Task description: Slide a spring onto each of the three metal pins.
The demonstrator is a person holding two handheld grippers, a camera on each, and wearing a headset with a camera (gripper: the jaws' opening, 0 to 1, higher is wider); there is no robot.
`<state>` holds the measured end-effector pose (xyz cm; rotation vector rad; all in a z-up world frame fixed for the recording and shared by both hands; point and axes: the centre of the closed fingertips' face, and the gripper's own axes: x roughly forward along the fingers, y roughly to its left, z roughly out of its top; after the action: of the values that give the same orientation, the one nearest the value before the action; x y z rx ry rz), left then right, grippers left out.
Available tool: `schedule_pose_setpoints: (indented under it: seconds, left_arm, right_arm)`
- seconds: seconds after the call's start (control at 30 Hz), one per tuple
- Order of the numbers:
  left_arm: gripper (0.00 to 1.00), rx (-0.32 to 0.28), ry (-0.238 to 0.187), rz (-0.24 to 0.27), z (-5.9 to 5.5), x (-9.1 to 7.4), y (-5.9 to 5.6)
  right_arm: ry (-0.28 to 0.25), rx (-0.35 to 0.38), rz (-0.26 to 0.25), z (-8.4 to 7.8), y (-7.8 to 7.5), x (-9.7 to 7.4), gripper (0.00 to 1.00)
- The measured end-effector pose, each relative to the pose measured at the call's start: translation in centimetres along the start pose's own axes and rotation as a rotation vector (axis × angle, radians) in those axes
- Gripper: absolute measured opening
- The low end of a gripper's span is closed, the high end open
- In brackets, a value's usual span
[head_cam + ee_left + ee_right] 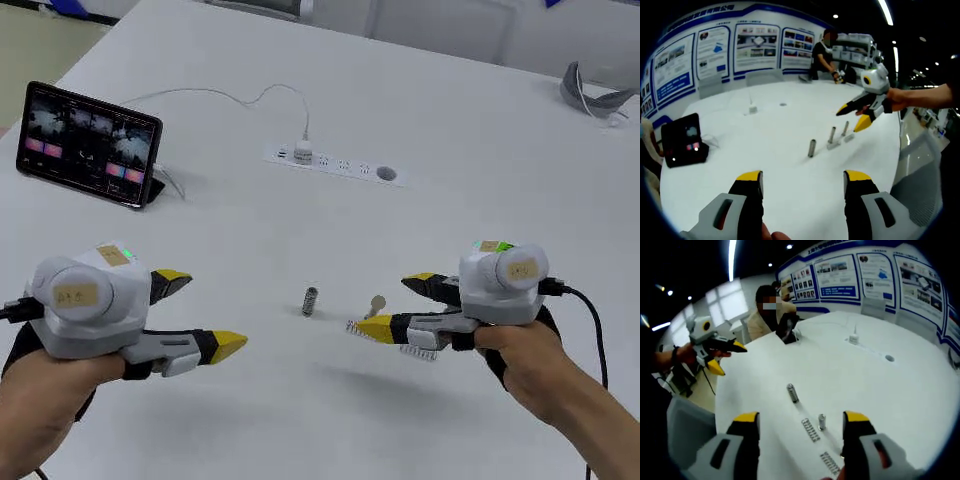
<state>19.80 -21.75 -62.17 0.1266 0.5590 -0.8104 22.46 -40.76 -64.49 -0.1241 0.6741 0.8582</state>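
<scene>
Both tools are held above the white surface (pixel 450 130), one in each hand.

- Left tool (pixel 200 310): jaws spread wide, nothing between them.
- Right tool (pixel 397 303): jaws spread wide, nothing gripped. A black cable (pixel 590 310) is seen trailing from its rear.
- Pin with spring (pixel 310 300): upright on the surface between the two tools, well apart from the left one.
- Bare pin (pixel 375 303): upright, just in front of the right tool's jaws.
- Loose spring (pixel 355 326): lying flat beside the bare pin, close to the lower yellow jaw tip. Contact cannot be told.
- Second loose spring (pixel 830 462): lying flat nearer the right tool, partly covered by it in the head view.

Farther back, a tablet (pixel 88 143) is propped on its stand at the left. A power strip (pixel 330 163) with a white plug (pixel 303 155) is noted behind the pins.
</scene>
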Motion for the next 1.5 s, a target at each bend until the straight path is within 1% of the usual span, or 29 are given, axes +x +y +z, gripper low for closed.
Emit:
schedule_pose_setpoints:
  seconds: [0.27, 0.43, 0.6, 0.7, 0.9, 1.13, 1.23, 1.37, 1.5]
  left_arm:
    - [0.67, 0.006, -0.004, 0.006, 0.6, 0.6, 0.5]
    - [0.67, 0.011, -0.004, -0.004, 0.9, 1.1, 0.3]
    - [0.68, 0.026, -0.001, -0.025, 1.3, 1.6, -0.5]
    - [0.68, 0.033, 0.000, -0.038, 1.4, 1.9, -1.0]
    - [0.68, 0.051, 0.008, -0.060, 1.5, 2.5, -1.8]
    - [0.68, 0.073, 0.012, -0.086, 1.8, 3.1, -2.6]
    - [0.69, 0.079, 0.005, -0.098, 2.2, 3.3, -3.0]
    - [0.69, 0.095, 0.006, -0.106, 2.4, 3.5, -3.5]
    - [0.69, 0.112, 0.015, -0.124, 2.2, 3.8, -4.3]
  right_arm:
    - [-0.026, 0.034, -0.024, -0.5, 0.2, -1.1, 0.70]
    - [-0.040, 0.051, -0.049, -0.8, 0.1, -2.1, 0.71]
    - [-0.049, 0.064, -0.076, -1.4, 0.0, -3.2, 0.72]
    - [-0.040, 0.083, -0.074, -2.1, 0.2, -3.6, 0.73]
    - [-0.053, 0.101, -0.094, -2.6, 0.2, -4.6, 0.75]
    - [-0.052, 0.112, -0.101, -3.3, 0.3, -5.2, 0.78]
    - [-0.070, 0.137, -0.090, -3.5, 0.5, -5.4, 0.79]
    - [-0.064, 0.139, -0.090, -4.0, 0.7, -5.6, 0.80]
    - [-0.063, 0.143, -0.096, -4.5, 1.0, -6.0, 0.81]
